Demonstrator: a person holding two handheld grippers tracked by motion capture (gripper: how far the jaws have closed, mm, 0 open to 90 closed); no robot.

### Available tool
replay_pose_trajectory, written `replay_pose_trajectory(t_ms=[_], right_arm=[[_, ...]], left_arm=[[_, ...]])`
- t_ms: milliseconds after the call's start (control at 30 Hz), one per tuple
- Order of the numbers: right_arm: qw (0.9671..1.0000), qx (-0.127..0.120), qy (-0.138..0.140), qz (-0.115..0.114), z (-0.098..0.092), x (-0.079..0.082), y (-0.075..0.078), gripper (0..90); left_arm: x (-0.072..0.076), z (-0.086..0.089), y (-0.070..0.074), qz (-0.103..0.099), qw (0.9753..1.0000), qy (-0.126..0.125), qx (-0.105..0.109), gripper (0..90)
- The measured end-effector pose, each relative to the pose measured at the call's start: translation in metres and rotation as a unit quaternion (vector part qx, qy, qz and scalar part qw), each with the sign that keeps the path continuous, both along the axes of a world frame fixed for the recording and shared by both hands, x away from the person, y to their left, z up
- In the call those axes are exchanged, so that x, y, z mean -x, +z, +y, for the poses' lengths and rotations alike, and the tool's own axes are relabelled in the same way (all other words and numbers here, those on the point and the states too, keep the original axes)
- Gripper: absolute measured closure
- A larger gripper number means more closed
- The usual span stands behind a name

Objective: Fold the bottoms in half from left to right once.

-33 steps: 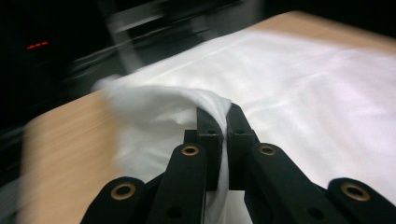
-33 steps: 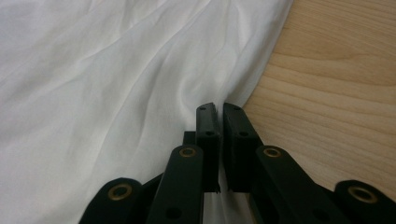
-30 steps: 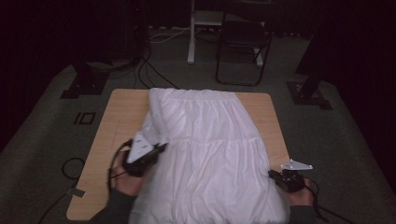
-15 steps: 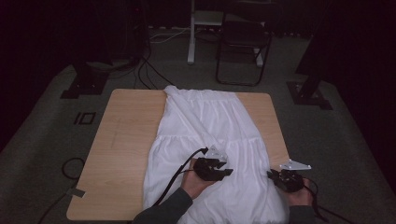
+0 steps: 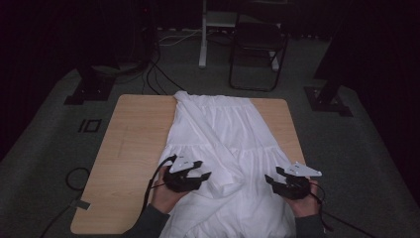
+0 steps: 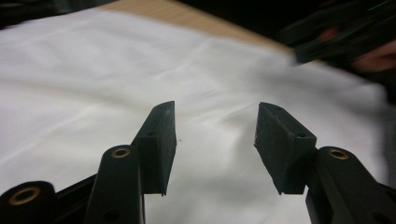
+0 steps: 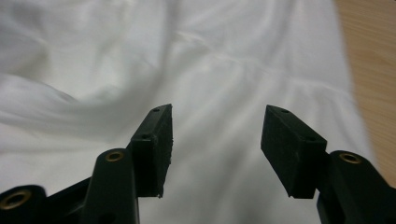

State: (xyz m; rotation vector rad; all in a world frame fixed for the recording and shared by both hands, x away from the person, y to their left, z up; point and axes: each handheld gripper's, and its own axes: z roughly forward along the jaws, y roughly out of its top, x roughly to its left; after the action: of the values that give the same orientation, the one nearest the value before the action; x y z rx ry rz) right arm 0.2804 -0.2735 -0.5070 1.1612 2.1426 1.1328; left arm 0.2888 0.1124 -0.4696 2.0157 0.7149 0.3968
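At bench near edge: left tongs spread, empty | right tongs spread, empty | white skirt on bench, left side folded inward | risk: hem overhangs, fold could slip.

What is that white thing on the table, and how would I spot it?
Find the wooden table in the dark room. Down its middle to right lies a white cloth garment, its left side folded over. It is the one pale, wrinkled thing between the two black grippers.
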Motion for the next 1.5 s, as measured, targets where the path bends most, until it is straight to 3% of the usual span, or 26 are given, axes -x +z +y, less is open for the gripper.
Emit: replay_pose_trajectory(t_ms=[100,233,400,500,633,667,733,800,833,867,900,933,1100,1233,1333,1400,1433,1467,1500], right_arm=[[0.9997,0.006,0.024,0.003,0.021,-0.006,0.003,44.3],[0.9984,0.006,0.056,0.010,0.047,-0.013,0.004,44.8],[0.9972,0.003,0.072,0.022,0.071,-0.020,0.001,44.2],[0.9965,-0.011,0.075,0.035,0.080,-0.023,-0.003,38.6],[0.9953,0.024,0.076,0.055,0.090,-0.026,-0.016,33.8],[0.9948,0.028,0.079,0.059,0.091,-0.026,-0.019,34.9],[0.9927,0.034,0.088,0.076,0.092,-0.026,-0.025,42.5],[0.9899,0.036,0.104,0.090,0.092,-0.026,-0.029,59.4],[0.9881,0.041,0.113,0.095,0.092,-0.026,-0.029,75.5],[0.9875,0.050,0.117,0.093,0.092,-0.025,-0.030,80.9],[0.9879,0.056,0.115,0.088,0.092,-0.023,-0.029,86.7],[0.9885,0.056,0.114,0.082,0.091,-0.022,-0.027,87.6],[0.9940,0.036,0.096,0.038,0.077,-0.014,-0.006,88.2],[0.9951,0.020,0.095,0.018,0.065,-0.007,0.009,88.2],[0.9957,0.011,0.092,0.007,0.057,-0.003,0.016,88.2],[0.9964,0.013,0.083,-0.012,0.049,0.000,0.023,88.3],[0.9969,0.005,0.071,-0.035,0.039,0.002,0.031,88.4],[0.9972,-0.005,0.059,-0.046,0.032,0.003,0.036,88.4],[0.9970,-0.029,0.037,-0.062,0.018,0.004,0.045,88.4]], left_arm=[[0.000,0.028,-0.011,0.001,0.9983,0.052,-0.026,46.8],[0.001,0.058,-0.027,0.016,0.9938,0.104,-0.036,46.3],[0.000,0.091,-0.047,0.042,0.9857,0.158,-0.042,43.6],[-0.004,0.105,-0.060,0.066,0.9802,0.182,-0.039,42.4],[-0.009,0.111,-0.074,0.093,0.9782,0.183,-0.030,39.3],[-0.011,0.111,-0.077,0.105,0.9781,0.178,-0.026,39.3],[-0.013,0.106,-0.082,0.113,0.9783,0.169,-0.038,40.2],[-0.014,0.102,-0.086,0.123,0.9796,0.152,-0.048,44.9],[-0.015,0.101,-0.085,0.128,0.9818,0.132,-0.049,60.2],[-0.015,0.099,-0.084,0.132,0.9821,0.123,-0.054,72.0],[-0.014,0.099,-0.082,0.126,0.9830,0.121,-0.057,82.5],[-0.013,0.100,-0.078,0.122,0.9840,0.118,-0.053,87.4],[0.000,0.109,-0.045,0.087,0.9842,0.150,-0.035,89.1],[0.025,0.099,-0.001,0.008,0.9780,0.194,-0.078,89.3],[0.038,0.087,0.022,-0.041,0.9744,0.211,-0.067,89.3],[0.036,0.076,0.029,-0.062,0.9697,0.221,-0.084,89.1],[0.033,0.073,0.028,-0.061,0.9699,0.220,-0.083,88.7],[0.027,0.068,0.026,-0.047,0.9743,0.207,-0.075,87.5],[0.027,0.068,0.026,-0.047,0.9743,0.207,-0.075,78.6]])
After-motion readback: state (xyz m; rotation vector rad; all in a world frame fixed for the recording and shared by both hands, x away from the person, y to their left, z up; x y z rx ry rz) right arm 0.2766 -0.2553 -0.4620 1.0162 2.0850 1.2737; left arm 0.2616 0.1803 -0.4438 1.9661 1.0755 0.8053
